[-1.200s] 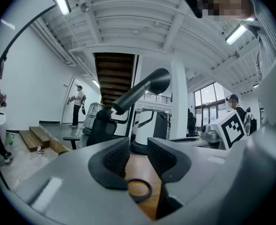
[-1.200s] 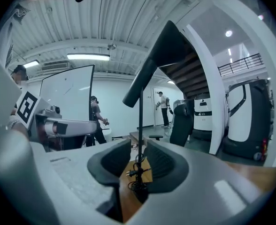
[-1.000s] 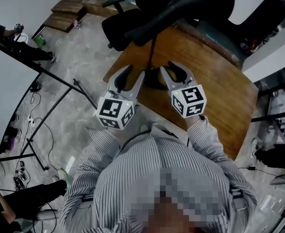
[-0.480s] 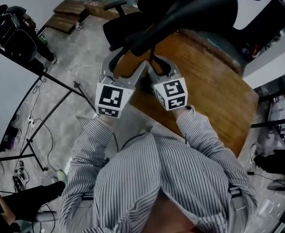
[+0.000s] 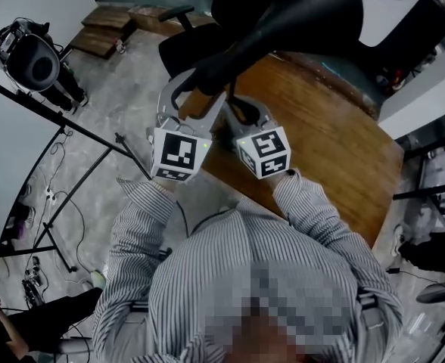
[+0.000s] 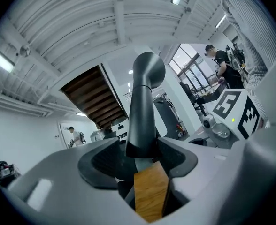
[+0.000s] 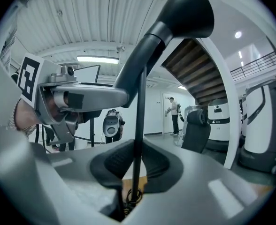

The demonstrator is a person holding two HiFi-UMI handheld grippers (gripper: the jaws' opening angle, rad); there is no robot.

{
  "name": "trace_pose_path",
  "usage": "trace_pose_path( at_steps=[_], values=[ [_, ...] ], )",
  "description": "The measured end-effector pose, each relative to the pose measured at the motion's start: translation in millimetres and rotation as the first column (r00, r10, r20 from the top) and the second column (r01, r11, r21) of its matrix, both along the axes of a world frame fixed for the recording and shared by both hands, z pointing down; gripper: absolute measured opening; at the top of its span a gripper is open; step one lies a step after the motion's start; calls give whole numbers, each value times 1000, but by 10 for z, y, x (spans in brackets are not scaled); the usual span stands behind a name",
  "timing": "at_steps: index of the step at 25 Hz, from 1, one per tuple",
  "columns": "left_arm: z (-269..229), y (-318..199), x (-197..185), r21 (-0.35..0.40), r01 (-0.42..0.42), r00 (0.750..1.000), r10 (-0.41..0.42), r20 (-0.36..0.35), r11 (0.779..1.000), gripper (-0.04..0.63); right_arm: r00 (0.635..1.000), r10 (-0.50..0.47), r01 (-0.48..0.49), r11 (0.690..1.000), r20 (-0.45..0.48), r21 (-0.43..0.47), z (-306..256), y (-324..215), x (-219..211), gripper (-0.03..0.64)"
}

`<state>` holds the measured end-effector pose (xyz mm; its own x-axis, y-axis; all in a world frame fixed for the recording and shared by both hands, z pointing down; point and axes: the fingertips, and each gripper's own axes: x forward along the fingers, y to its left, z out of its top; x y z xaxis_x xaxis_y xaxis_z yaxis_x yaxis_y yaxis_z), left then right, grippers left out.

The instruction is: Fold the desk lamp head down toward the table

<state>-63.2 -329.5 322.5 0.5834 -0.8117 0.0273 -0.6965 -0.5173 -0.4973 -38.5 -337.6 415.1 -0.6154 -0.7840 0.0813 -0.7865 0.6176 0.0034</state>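
Observation:
A black desk lamp stands on the wooden table (image 5: pixel 328 142), its head (image 5: pixel 313 6) raised toward me on a thick slanted arm (image 5: pixel 230 55). My left gripper (image 5: pixel 196 89) holds that arm's lower end (image 6: pixel 140 121) between its closing jaws, and the pads (image 6: pixel 175 158) touch it on both sides. Beside it, my right gripper (image 5: pixel 244 106) is closing on the thin upright stem (image 7: pixel 138 125), which sits pinched between its pads (image 7: pixel 159 165). The right gripper view also shows the lamp head (image 7: pixel 185 11) high above. The lamp's base is hidden behind the right gripper.
A black office chair (image 5: pixel 200 36) stands just beyond the table's far edge. Black stand legs (image 5: pixel 94 157) cross the floor at left. A person with a backpack (image 5: pixel 29 59) is at the upper left. Wooden steps (image 5: pixel 105 21) lie further back.
Both grippers have moved forward to the lamp. The left one rose and rolled, and its jaws now enclose the lamp arm. The right one's jaws now flank the stem.

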Motion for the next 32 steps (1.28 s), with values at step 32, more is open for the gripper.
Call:
trace_pose_path(
  at_steps=[32],
  values=[
    [-451, 37, -123, 2, -81, 661, 52, 748, 997, 213, 999, 21, -20, 999, 45, -25, 15, -25, -2, 40]
  ],
)
